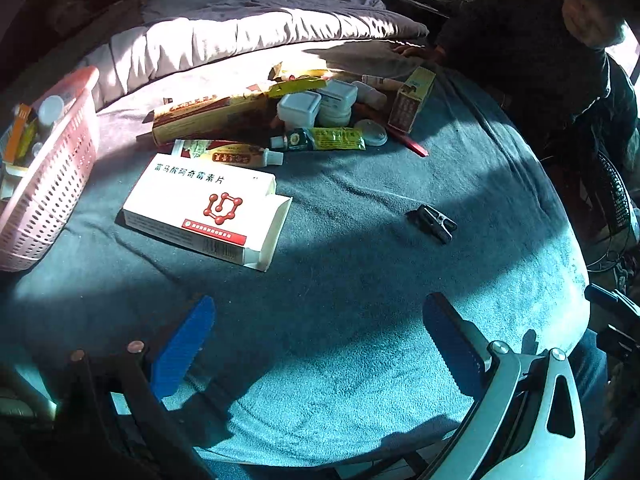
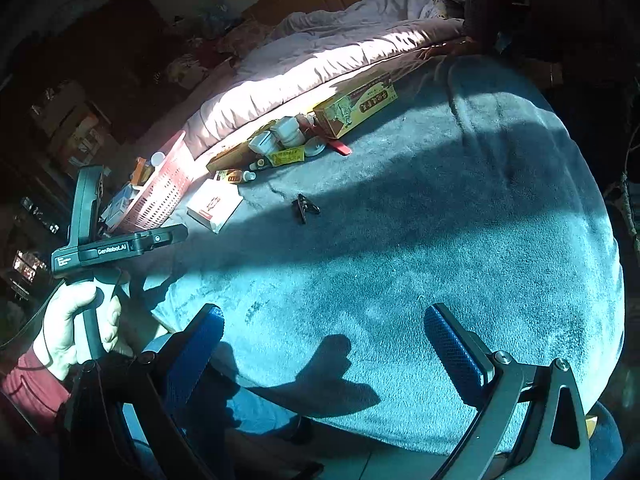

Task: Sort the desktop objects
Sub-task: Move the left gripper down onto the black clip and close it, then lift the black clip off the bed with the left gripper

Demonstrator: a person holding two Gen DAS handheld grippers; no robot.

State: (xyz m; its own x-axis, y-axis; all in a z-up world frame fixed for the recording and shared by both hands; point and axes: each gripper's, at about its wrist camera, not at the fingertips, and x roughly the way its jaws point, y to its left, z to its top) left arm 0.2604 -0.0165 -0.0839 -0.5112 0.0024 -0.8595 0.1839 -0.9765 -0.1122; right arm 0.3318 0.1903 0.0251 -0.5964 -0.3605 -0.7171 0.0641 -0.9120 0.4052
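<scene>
Left wrist view: both tongs (image 1: pixel 318 346) (image 2: pixel 322 346) are gaping empty; basket (image 1: pixel 52 184) is holding some items, white box (image 1: pixel 204 208) and pile ahead are awaiting sorting.

Read "GenRobot.AI" in white on the black body of the left gripper (image 2: pixel 120 249); red Chinese lettering on the white medicine box (image 1: pixel 200 212), too blurred to transcribe surely.

A: Left wrist cam looks down from the near edge of the teal blanket (image 1: pixel 340 360), fairly close to the white medicine box (image 1: pixel 200 212).

B: Right one's further back, facing the same far-edge clutter; both catch the pink basket (image 2: pixel 160 196).
</scene>
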